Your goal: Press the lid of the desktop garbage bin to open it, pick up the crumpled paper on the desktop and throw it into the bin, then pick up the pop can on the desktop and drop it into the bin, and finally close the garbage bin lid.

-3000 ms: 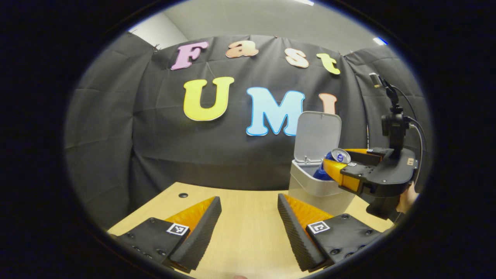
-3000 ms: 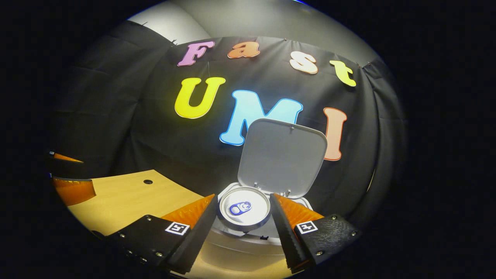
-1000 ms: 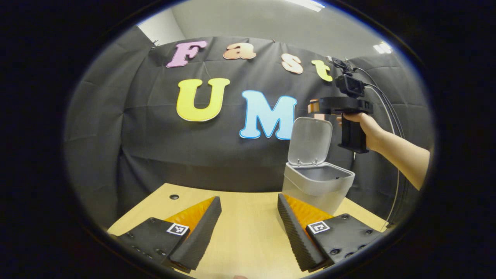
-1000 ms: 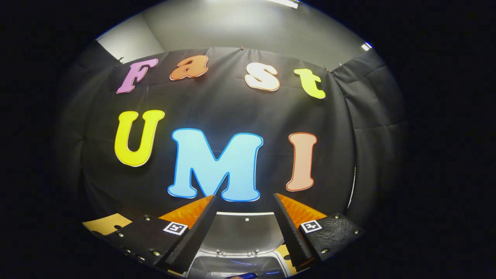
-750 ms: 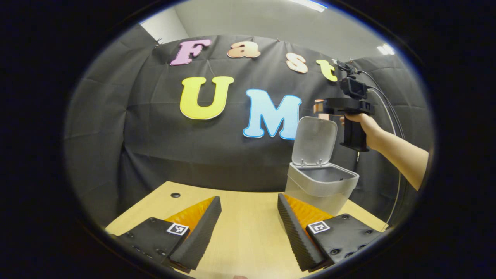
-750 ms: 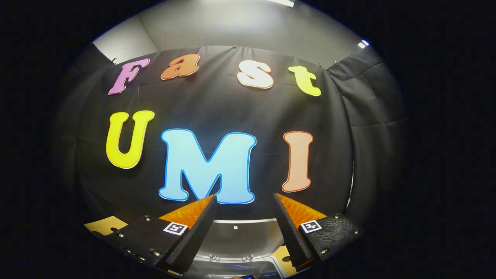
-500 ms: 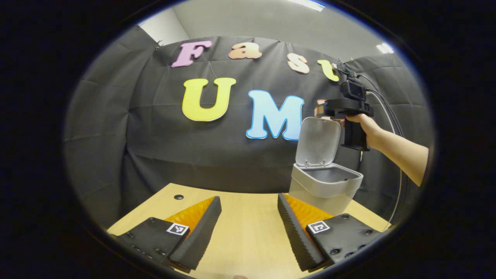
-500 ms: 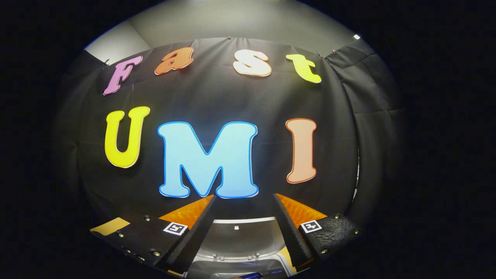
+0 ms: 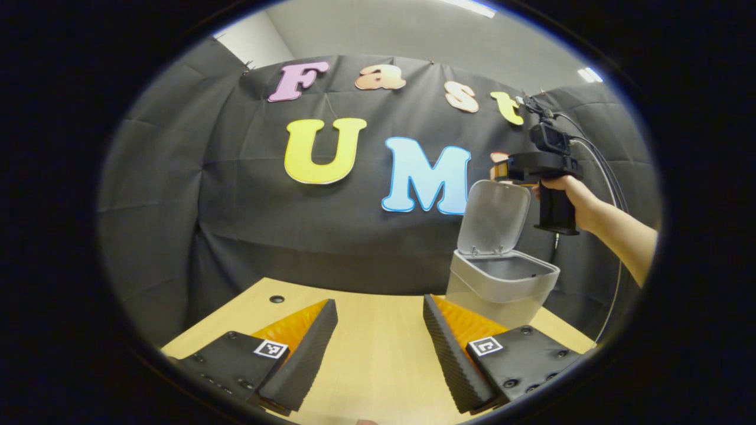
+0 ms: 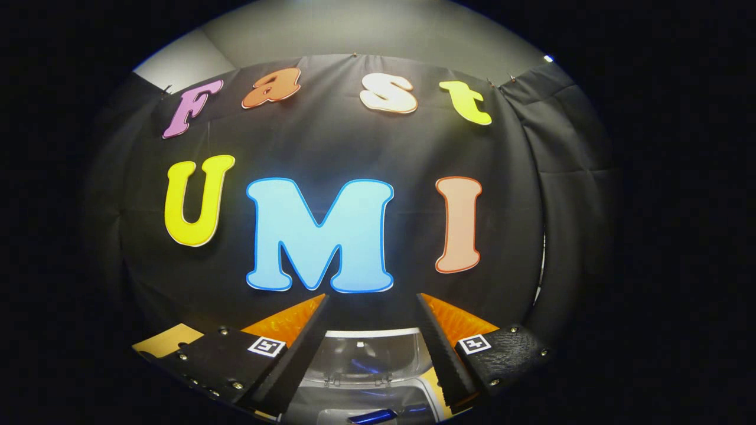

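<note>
The grey desktop bin [image 9: 502, 289] stands on the wooden table [image 9: 372, 366] at the right, its lid [image 9: 495, 215] tipped up and open. A hand [image 9: 564, 189] holds my right gripper [image 9: 499, 171] just above the lid's top edge. From the right gripper view I look down past the raised lid [image 10: 354, 357] into the bin, where a blue piece of the pop can [image 10: 371, 417] shows. My right gripper [image 10: 372, 313] is open with nothing between its fingers. My left gripper [image 9: 378, 330] is open and empty, low over the table to the left of the bin.
A small round hole [image 9: 276, 299] sits in the table's far left part. The black cloth wall stands close behind the bin. A cable [image 9: 614, 195] trails from the right gripper down the right side.
Three seconds ago my right gripper held the pop can over the bin; it has let go and risen above the lid. The left gripper has barely shifted.
</note>
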The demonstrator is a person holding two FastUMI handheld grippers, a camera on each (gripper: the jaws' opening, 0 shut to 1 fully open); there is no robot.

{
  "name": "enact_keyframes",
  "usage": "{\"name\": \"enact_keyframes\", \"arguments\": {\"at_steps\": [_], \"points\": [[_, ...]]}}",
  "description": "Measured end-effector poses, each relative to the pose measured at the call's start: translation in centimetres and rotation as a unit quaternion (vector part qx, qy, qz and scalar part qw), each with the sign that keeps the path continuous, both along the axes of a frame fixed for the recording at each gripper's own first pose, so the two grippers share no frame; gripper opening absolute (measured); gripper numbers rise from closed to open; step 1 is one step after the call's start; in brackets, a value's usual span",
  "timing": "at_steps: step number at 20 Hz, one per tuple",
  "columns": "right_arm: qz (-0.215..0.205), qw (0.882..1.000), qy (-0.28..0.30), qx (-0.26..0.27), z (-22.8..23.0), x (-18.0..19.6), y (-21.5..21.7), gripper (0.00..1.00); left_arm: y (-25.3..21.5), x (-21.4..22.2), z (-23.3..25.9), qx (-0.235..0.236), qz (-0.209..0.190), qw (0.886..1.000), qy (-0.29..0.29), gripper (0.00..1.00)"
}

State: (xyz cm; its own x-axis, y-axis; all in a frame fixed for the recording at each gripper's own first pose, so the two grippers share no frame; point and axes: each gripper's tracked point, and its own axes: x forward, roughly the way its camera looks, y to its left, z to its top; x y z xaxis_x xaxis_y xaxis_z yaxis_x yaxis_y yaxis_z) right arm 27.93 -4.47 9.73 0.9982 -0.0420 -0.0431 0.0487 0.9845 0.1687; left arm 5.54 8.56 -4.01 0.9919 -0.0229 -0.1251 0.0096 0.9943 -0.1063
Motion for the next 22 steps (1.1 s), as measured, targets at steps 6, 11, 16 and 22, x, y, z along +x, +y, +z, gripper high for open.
{"name": "enact_keyframes", "arguments": {"at_steps": [6, 11, 16, 22], "points": [[-0.001, 1.0, -0.005, 0.008, -1.9, -4.3, 0.2, 0.91, -2.7, -1.3, -0.1, -0.003, -0.043, 0.999, -0.005, 0.95], [-0.005, 1.0, 0.026, 0.012, -4.8, -7.8, 0.6, 0.91, -3.2, -3.5, 0.3, -0.001, -0.065, 0.998, -0.013, 0.95], [-0.005, 0.998, 0.057, 0.005, -8.2, -9.9, 1.6, 0.91, -2.5, -5.2, 0.4, -0.002, -0.062, 0.998, -0.014, 0.95], [0.02, 0.996, 0.082, -0.009, -12.4, -10.1, 3.1, 0.91, -2.3, -5.8, 0.6, 0.001, -0.025, 1.0, -0.014, 0.95]]}}
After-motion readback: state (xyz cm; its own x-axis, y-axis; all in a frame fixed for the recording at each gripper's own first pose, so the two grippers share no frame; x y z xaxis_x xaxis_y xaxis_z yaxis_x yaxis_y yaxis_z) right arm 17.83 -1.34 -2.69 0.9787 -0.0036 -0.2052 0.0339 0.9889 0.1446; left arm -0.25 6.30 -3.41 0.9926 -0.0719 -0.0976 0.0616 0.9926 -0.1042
